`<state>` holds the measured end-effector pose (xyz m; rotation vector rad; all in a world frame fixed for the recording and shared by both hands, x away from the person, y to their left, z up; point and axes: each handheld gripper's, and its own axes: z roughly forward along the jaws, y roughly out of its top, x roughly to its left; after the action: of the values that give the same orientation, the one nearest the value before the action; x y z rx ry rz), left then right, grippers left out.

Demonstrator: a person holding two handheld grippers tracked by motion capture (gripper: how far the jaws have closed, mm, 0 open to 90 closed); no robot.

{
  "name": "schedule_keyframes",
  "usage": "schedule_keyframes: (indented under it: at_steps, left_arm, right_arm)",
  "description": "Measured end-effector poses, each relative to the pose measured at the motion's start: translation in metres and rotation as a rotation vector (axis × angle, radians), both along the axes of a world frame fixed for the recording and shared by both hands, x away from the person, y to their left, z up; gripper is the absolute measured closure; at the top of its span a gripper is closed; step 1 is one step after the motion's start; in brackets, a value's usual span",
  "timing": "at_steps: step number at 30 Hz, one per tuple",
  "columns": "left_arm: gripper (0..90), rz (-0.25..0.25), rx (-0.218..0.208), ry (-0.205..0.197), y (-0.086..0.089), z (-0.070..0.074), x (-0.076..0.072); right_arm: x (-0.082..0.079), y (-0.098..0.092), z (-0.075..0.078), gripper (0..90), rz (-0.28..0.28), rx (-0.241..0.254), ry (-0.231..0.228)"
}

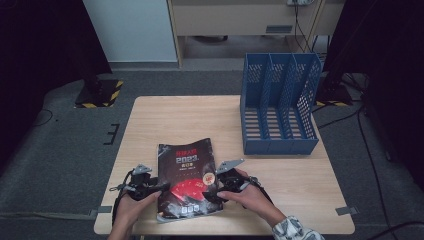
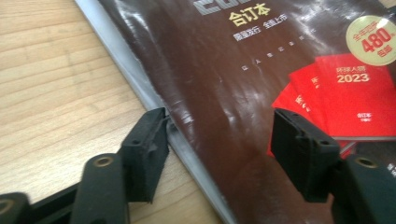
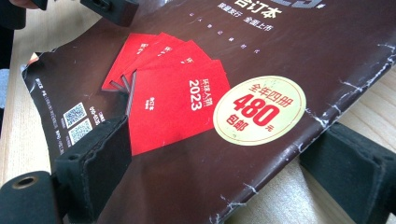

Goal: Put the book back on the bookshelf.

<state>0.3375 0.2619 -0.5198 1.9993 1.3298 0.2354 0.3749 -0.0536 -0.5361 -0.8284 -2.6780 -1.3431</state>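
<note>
Your left gripper [image 2: 219,140] has its jaws apart, astride the left edge of the magazine [image 2: 243,93]: one jaw sits on the table [image 2: 51,93] against the page edges, the other hovers over the dark cover, and neither pad presses on it. Your right gripper [image 3: 219,172] straddles the magazine's right edge, one jaw above the cover near the red booklets printed there, the other below the edge, next to the wood; whether the pads are squeezing the cover, you cannot tell from here. From above, your left gripper [image 1: 145,187] and right gripper [image 1: 220,187] flank the near end of the magazine [image 1: 185,170], which lies flat on the table [image 1: 165,120] close to your edge, its top end pointing away from you. A round yellow sticker [image 3: 259,109] sits on the cover by the right edge. A blue file rack [image 1: 280,102] stands well apart at the far right of the table
</note>
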Motion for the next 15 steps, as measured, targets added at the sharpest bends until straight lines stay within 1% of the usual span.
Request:
schedule_keyframes:
  at_steps: [2,5,6,7,8,9,11,15]
  left_arm:
    - [37.5,-0.002,-0.007,0.000,-0.001,0.000,0.001]
    - [39.9,-0.026,-0.023,-0.005,-0.004,-0.001,0.004]
    - [40.3,-0.033,-0.024,-0.007,-0.006,-0.001,0.005]
    - [40.1,-0.039,-0.024,-0.009,-0.008,-0.001,0.005]
    - [40.1,-0.044,-0.018,-0.012,-0.011,-0.001,0.006]
    - [39.3,-0.049,-0.006,-0.017,-0.017,-0.001,0.008]
    - [37.9,-0.063,0.015,-0.029,-0.022,-0.001,0.011]
    - [40.8,-0.088,0.017,-0.047,-0.029,-0.003,0.016]
  right_arm:
    - [0.000,0.000,0.000,9.1,-0.002,0.001,0.000]
    - [0.001,-0.001,0.000,9.0,-0.009,0.003,0.000]
    - [0.002,-0.001,-0.001,9.0,-0.014,0.006,-0.002]
    - [0.002,-0.001,0.000,8.9,-0.017,0.006,0.006]
    - [0.002,-0.001,0.000,8.9,-0.017,0.006,0.006]
    - [0.002,-0.002,0.000,8.9,-0.018,0.003,0.007]
    - [0.003,-0.004,0.001,8.9,-0.012,-0.003,0.014]
    - [0.003,-0.011,0.004,10.3,0.003,-0.040,0.024]
